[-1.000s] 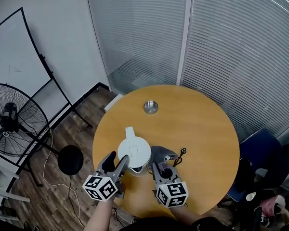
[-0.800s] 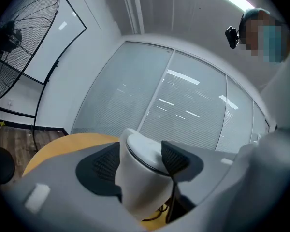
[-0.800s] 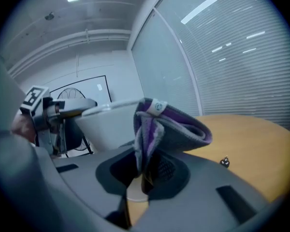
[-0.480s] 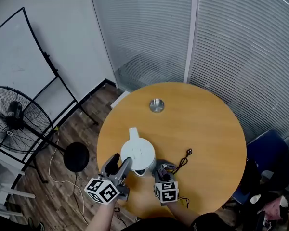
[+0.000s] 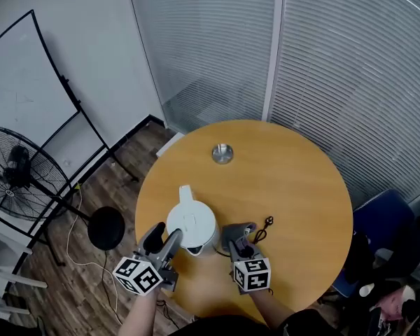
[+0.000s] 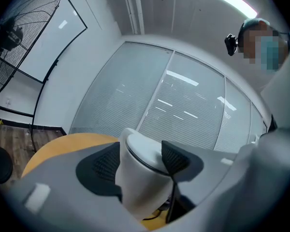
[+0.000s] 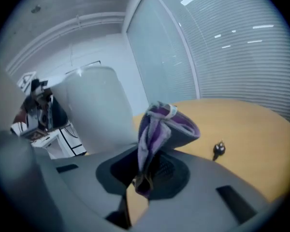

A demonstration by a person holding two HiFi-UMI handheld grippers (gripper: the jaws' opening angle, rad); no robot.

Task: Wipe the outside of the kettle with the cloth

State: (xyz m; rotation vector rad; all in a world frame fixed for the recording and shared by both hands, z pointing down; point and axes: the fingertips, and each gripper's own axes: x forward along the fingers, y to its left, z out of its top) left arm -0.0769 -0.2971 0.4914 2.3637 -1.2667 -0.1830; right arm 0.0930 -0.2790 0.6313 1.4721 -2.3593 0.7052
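Note:
A white kettle (image 5: 191, 226) stands on the round wooden table (image 5: 294, 180), near its front edge. My left gripper (image 5: 166, 245) is shut on the kettle's handle (image 6: 137, 178), which sits between the two black pads (image 6: 105, 162). My right gripper (image 5: 241, 245) is shut on a bunched grey-purple cloth (image 5: 236, 231). The cloth (image 7: 159, 127) sticks up from the jaws just right of the kettle's white wall (image 7: 94, 112), close to it; I cannot tell whether they touch.
A small round metal dish (image 5: 222, 154) lies at the far side of the table. A black plug on a cord (image 5: 266, 222) lies right of the cloth. A standing fan (image 5: 17, 180) and its round base (image 5: 105, 228) are on the floor at left.
The right gripper with the cloth has shifted a little along the kettle's right side. The left gripper keeps its hold on the handle. The head camera has moved slightly.

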